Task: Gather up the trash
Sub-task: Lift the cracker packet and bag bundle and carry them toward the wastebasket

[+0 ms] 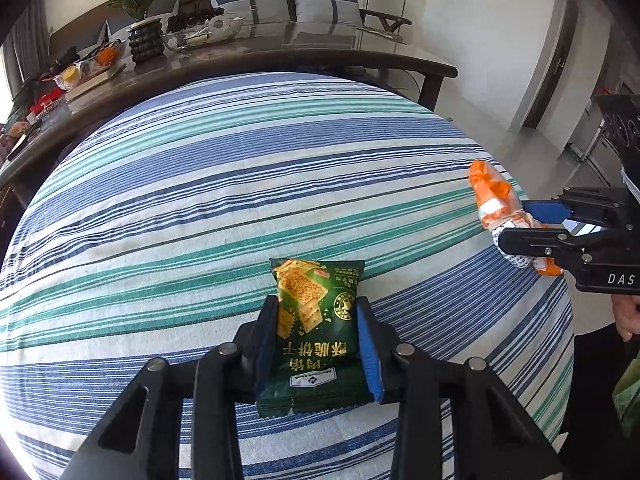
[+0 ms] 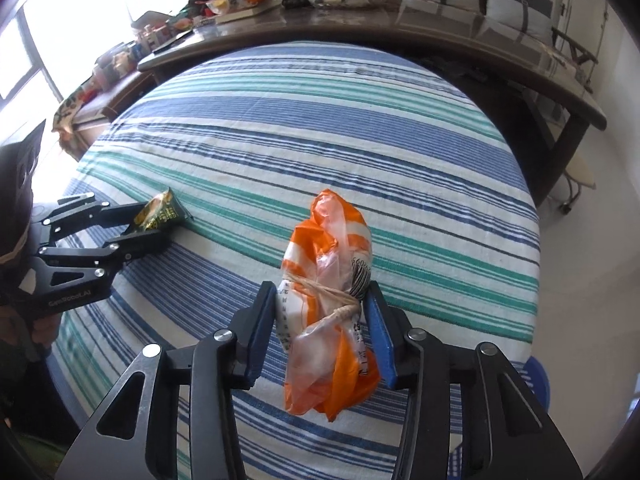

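A green cracker packet [image 1: 316, 336] lies lengthwise between the blue pads of my left gripper [image 1: 317, 304], which is shut on its sides just above the striped tablecloth [image 1: 200, 208]. In the right wrist view the same packet [image 2: 160, 210] pokes out of the left gripper [image 2: 148, 220] at the left. My right gripper [image 2: 320, 292] is shut on a crumpled orange and white plastic bag [image 2: 332, 240] tied round with string. From the left wrist view that bag [image 1: 490, 188] shows at the right edge of the cloth, sticking out of the right gripper [image 1: 520, 224].
Behind the striped table stands a dark wooden table [image 1: 320, 56] with a potted plant [image 1: 144, 28], glass bowls and fruit. Sofa cushions [image 1: 248, 0] line the wall beyond. A blue stool [image 2: 536, 380] sits below the cloth's right edge. White floor lies to the right.
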Demonstrator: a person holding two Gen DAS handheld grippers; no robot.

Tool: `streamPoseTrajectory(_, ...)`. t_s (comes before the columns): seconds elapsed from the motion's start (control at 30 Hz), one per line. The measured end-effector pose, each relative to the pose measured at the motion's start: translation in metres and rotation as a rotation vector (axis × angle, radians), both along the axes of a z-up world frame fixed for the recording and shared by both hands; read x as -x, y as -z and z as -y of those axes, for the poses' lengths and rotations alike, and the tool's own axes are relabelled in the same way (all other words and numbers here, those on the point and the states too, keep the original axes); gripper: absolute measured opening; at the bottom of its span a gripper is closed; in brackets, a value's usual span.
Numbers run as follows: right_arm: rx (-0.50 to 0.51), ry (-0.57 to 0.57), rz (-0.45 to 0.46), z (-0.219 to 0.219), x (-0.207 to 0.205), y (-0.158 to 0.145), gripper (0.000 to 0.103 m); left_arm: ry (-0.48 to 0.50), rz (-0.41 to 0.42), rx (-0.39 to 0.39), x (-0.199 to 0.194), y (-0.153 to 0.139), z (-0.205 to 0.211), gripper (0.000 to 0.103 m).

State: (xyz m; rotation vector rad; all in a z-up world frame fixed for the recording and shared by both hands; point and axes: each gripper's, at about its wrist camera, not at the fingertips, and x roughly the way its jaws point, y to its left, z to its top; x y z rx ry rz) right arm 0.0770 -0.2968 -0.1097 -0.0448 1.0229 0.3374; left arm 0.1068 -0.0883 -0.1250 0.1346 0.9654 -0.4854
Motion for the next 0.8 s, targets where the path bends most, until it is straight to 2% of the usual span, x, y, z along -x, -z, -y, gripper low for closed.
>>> streamPoseTrajectory(0.17,-0.056,0.034,0.027,0.017,0.016,-0.012,0.045,0.029,0.017,0.049,0.015,-0.016,0.012,0.037)
streamPoseTrajectory(0.33,-0.1,0.104,0.036,0.045,0.033,-0.017,0.045,0.079,0.03,0.101,0.035,-0.036,0.041,0.037)
streamPoseTrajectory(0.57,-0.102,0.262,0.041,0.116,0.07,-0.018,0.045,0.185,0.028,0.161,0.066,-0.054,0.103,0.036)
streamPoseTrajectory(0.8,-0.092,0.412,0.013,0.182,0.109,-0.012,0.045,0.301,-0.008,0.188,0.092,-0.063,0.184,0.036)
